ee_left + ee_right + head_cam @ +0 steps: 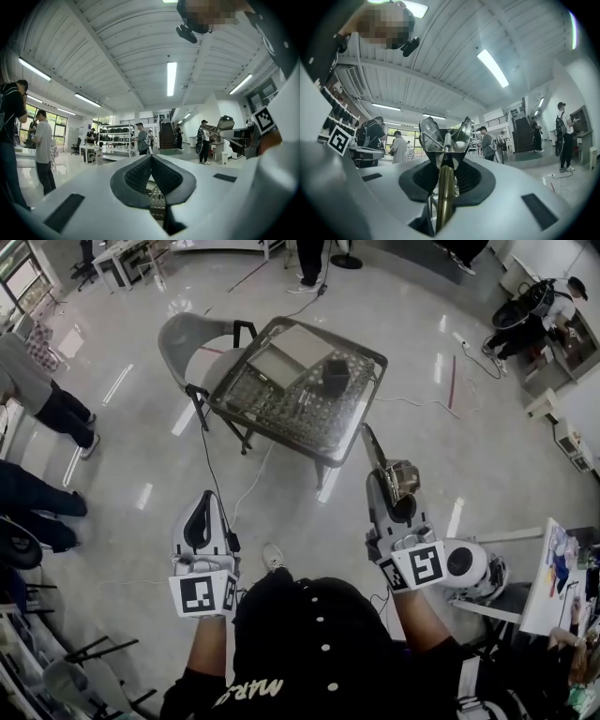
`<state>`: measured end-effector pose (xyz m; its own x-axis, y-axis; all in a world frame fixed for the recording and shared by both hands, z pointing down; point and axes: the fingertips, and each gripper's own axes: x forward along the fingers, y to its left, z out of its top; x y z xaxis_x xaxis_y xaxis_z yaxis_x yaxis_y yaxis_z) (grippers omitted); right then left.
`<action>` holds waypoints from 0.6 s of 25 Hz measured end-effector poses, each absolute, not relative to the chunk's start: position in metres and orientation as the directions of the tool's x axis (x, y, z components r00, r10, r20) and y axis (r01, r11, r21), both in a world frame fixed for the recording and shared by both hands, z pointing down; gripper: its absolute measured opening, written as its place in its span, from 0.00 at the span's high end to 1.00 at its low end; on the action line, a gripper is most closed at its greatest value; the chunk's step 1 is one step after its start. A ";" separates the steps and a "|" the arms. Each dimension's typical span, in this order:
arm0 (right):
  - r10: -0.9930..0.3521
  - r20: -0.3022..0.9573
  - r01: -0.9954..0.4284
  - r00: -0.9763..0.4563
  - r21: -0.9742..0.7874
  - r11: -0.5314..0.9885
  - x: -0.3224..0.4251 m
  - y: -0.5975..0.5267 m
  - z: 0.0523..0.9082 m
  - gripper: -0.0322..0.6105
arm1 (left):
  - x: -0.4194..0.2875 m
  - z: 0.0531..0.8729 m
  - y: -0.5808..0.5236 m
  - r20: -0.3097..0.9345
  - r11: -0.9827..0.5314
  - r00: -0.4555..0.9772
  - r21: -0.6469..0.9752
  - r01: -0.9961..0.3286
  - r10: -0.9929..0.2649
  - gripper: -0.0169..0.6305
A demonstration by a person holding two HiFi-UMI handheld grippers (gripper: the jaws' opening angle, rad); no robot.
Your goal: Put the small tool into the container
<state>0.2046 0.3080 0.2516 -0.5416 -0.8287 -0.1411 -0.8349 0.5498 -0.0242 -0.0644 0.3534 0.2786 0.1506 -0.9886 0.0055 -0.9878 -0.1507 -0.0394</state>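
A small metal tool with a brass handle and a spring at its head sits upright between the pads of my right gripper, which is shut on it. The right gripper view shows the same tool clamped in that gripper, its head above the jaws. A black container stands on the far side of a small mesh-topped table, well ahead of both grippers. My left gripper hangs lower left over the floor, with its pads pressed together and nothing in them.
A grey flat tray lies on the table beside the container. A grey folding chair stands at the table's left. Cables run over the glossy floor. People stand at the left edge and the top right. A white round device is by my right arm.
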 end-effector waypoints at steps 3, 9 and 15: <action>-0.833 -0.141 -0.839 -0.536 -0.023 0.544 0.191 0.293 0.251 0.81 | -0.078 0.278 0.337 -0.001 -0.159 0.159 -0.037 -0.987 -0.987 0.93; -0.842 -0.133 -0.847 -0.523 -0.027 0.530 0.167 0.267 0.252 0.81 | -0.105 0.279 0.315 -0.004 -0.169 0.169 -0.027 -0.985 -0.986 0.93; -0.856 -0.130 -0.861 -0.500 -0.026 0.507 0.138 0.238 0.251 0.81 | -0.140 0.277 0.292 -0.039 -0.180 0.180 -0.013 -0.984 -0.983 0.93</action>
